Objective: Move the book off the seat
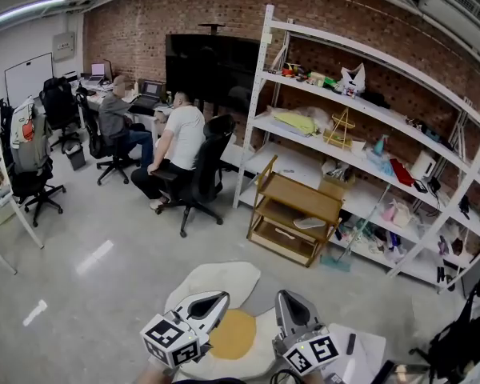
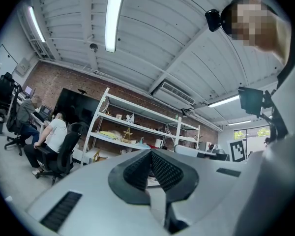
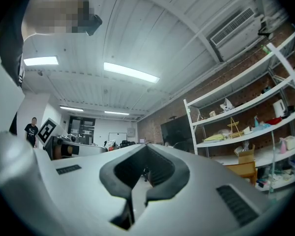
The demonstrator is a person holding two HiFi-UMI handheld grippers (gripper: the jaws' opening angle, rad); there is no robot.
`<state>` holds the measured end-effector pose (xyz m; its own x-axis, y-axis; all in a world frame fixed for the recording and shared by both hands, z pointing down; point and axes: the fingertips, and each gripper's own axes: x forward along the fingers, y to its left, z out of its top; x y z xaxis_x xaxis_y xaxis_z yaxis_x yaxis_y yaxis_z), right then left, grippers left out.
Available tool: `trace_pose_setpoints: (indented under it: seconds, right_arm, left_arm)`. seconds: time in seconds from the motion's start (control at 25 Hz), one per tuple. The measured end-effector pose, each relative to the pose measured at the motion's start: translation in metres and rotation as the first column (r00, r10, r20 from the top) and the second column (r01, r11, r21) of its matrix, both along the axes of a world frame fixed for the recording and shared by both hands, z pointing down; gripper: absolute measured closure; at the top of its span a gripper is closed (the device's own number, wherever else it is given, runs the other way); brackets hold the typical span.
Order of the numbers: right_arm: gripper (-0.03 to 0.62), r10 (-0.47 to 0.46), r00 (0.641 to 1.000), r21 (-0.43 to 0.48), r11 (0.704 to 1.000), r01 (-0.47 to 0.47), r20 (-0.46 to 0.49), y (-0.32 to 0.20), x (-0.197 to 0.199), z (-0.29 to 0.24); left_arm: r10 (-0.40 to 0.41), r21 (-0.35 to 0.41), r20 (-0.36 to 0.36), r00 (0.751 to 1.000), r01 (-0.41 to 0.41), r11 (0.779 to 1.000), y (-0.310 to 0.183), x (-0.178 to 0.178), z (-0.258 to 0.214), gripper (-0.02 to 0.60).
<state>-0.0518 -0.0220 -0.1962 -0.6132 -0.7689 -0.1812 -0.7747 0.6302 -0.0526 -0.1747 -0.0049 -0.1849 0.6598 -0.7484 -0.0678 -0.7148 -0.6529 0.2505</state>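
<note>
Now we hold left gripper (image 1: 218,300), jaws together, nothing between; rug (image 1: 224,278) below; right gripper (image 1: 290,301), jaws likewise closed, empty. No book in any view, seat unidentified. Risk, we judge: swinging raised grippers while hunting book could clip shelf (image 1: 258,78) at right. Head view shows floor (image 1: 104,238), rug; gripper views catch ceiling lights (image 2: 113,18) instead, no floor.

Grey-white left gripper (image 1: 221,298), matching right gripper (image 1: 287,296), black ribbed pads (image 2: 164,171), marker cubes (image 1: 170,340), sleeves unclear
</note>
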Motion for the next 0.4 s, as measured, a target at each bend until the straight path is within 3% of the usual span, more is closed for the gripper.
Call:
trace_pose_setpoints:
  seconds: [0.4]
  right_arm:
    - [0.579,0.001,1.0,-0.013,1.0,-0.001,0.001,-0.0054,0.0036,0.0016]
  left_arm:
    - [-0.005,-0.005,-0.001,1.0,0.005,1.0,-0.0054,0.003,-0.0004,0.577]
